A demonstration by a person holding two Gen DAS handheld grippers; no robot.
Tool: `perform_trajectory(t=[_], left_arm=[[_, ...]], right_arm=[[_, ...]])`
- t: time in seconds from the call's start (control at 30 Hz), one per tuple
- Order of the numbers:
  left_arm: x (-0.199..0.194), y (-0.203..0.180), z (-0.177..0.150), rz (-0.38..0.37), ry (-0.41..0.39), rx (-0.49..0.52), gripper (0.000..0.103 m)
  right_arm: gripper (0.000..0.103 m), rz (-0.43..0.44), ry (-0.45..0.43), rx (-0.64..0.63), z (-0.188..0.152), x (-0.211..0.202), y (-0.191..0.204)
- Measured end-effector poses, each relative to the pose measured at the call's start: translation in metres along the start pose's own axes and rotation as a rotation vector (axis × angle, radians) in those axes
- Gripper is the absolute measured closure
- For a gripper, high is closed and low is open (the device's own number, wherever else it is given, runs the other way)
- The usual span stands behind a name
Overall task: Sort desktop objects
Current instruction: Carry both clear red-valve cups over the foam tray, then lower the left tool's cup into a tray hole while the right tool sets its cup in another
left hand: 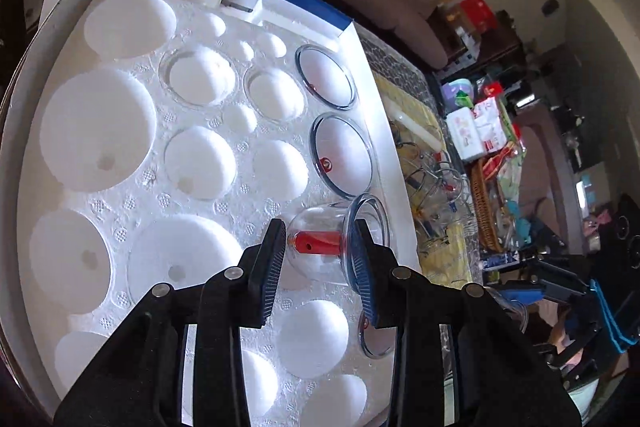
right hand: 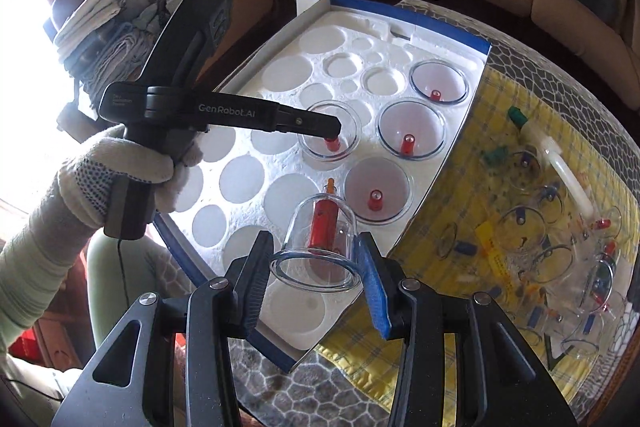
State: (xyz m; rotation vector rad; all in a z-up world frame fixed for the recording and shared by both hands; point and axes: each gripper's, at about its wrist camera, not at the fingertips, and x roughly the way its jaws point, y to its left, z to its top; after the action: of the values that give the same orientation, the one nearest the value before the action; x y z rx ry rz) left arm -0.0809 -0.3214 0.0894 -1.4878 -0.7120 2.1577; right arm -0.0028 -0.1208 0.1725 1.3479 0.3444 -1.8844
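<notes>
- Left gripper (left hand: 316, 259) pinches a clear cup (left hand: 332, 247) above the foam tray (left hand: 120, 187).
- Right gripper (right hand: 314, 267) pinches another cup (right hand: 316, 247) near the tray's edge.

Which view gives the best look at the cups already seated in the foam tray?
The right wrist view: three seated cups show whole in the foam tray, red valves visible. The left wrist view shows them edge-on along the tray's side, mostly as rims, one behind a gripper finger.

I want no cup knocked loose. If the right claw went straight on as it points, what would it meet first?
Probably the foam tray, at a bare round socket just ahead of the clear cup it grips; depth is unclear.
</notes>
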Motion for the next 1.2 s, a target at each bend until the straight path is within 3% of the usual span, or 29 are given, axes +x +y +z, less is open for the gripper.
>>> perform_trajectory(t=[0.03, 0.13, 0.17, 0.3, 0.4, 0.47, 0.57, 0.77, 0.83, 0.97, 1.03, 1.1, 1.2], left_arm=[[0.0, 0.0, -0.001, 0.01, -0.001, 0.001, 0.071], [-0.01, 0.0, -0.005, 0.029, -0.03, 0.005, 0.036], [-0.017, 0.0, -0.005, 0.029, -0.043, 0.01, 0.033], [-0.027, -0.006, -0.003, 0.074, -0.054, 0.065, 0.034], [-0.028, -0.011, -0.001, 0.117, -0.049, 0.1, 0.046], [-0.024, -0.013, 0.0, 0.185, -0.034, 0.131, 0.052], [-0.015, -0.009, -0.002, 0.268, 0.002, 0.164, 0.052], [-0.006, -0.014, -0.011, 0.362, 0.03, 0.223, 0.057], [-0.014, -0.023, -0.012, 0.313, 0.0, 0.238, 0.056], [-0.043, -0.05, -0.013, 0.183, -0.078, 0.318, 0.035], [-0.052, -0.062, -0.018, 0.141, -0.085, 0.385, 0.035], [-0.058, -0.077, -0.026, 0.13, -0.103, 0.484, 0.035], [-0.058, -0.099, -0.042, 0.198, -0.123, 0.63, 0.032]], right_arm=[[0.059, 0.0, 0.0, 0.0, 0.001, 0.0, -0.001], [0.059, 0.002, -0.002, 0.003, 0.004, 0.003, -0.002], [0.059, 0.003, -0.003, 0.005, 0.005, 0.004, -0.003], [0.059, 0.013, -0.019, 0.019, 0.009, 0.007, -0.004], [0.059, 0.02, -0.026, 0.026, 0.011, 0.007, -0.004], [0.059, 0.014, -0.028, 0.027, 0.013, 0.006, -0.004], [0.059, 0.005, -0.036, 0.029, 0.016, 0.001, -0.005], [0.059, 0.007, -0.061, 0.037, 0.027, -0.004, -0.006], [0.059, 0.041, -0.083, 0.068, 0.033, -0.005, -0.011], [0.059, 0.118, -0.136, 0.165, 0.042, -0.008, -0.027], [0.059, 0.155, -0.147, 0.211, 0.044, -0.007, -0.036], [0.059, 0.195, -0.158, 0.258, 0.045, -0.004, -0.044], [0.059, 0.242, -0.166, 0.294, 0.045, -0.001, -0.047]])
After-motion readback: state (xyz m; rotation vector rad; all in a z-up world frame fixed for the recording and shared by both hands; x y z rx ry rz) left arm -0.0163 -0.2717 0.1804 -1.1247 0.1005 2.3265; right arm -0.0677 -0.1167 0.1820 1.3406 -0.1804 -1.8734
